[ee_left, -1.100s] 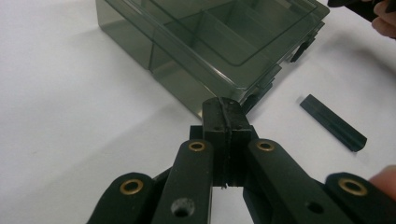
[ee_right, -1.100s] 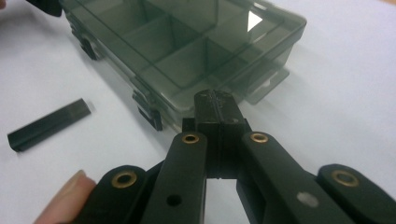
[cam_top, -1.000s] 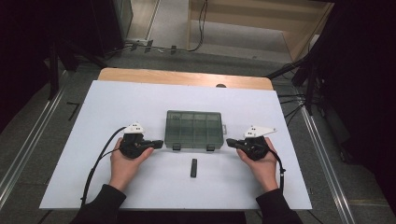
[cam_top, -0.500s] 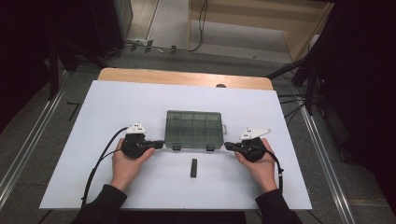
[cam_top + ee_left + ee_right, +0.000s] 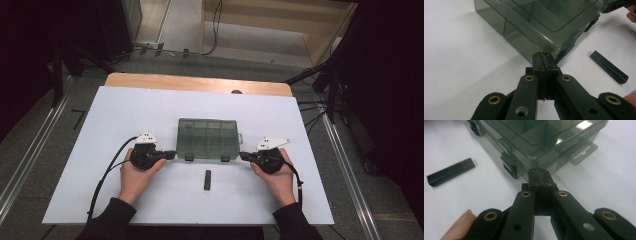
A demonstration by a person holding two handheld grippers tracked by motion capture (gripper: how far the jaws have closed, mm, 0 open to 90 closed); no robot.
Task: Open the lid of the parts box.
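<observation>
A smoky clear plastic compartment box (image 5: pixel 208 138) with its lid down lies at the middle of the white table. My left gripper (image 5: pixel 173 153) rests on the table at the box's near left corner, its jaws shut with nothing between them. In the left gripper view the box (image 5: pixel 541 22) stands just past the joined tips of the left gripper (image 5: pixel 543 57). My right gripper (image 5: pixel 243 156) sits at the near right corner, jaws shut and empty; its tips (image 5: pixel 539 173) nearly touch the box (image 5: pixel 541 140). A small black bar (image 5: pixel 207 179) lies in front of the box.
The white table top (image 5: pixel 125 115) extends well beyond the box on all sides. A wooden edge (image 5: pixel 195 82) runs along its far side. Cables (image 5: pixel 107 170) trail from each gripper toward the near edge. Black latches (image 5: pixel 510 168) stick out from the box's front.
</observation>
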